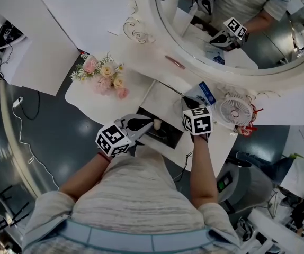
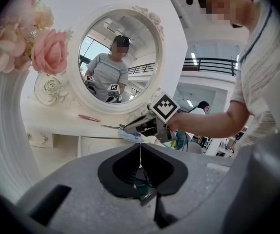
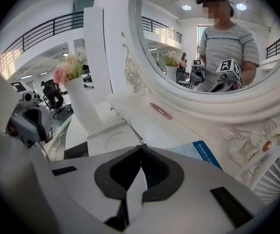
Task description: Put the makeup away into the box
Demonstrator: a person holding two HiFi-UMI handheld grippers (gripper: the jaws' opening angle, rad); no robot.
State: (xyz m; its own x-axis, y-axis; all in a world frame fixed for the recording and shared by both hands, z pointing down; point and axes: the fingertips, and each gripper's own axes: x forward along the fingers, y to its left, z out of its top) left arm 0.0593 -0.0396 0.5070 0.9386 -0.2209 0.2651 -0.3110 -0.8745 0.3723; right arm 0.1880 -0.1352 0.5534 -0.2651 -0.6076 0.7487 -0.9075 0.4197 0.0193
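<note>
Keeps the left gripper (image 2: 140,145) jaws pressed together at the edge of 1 dark open box (image 1: 165,133). Pinches 1 thin metal stick (image 3: 131,130) in the right gripper (image 3: 140,146) tips, above the white vanity (image 3: 179,130). Leaves 1 pink stick (image 3: 160,110) below the mirror and 1 blue packet (image 3: 206,152) beside it.

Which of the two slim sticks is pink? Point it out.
The pink stick lying loose on the ledge under the mirror; the other, a thin grey stick, is pinched in the right gripper.
</note>
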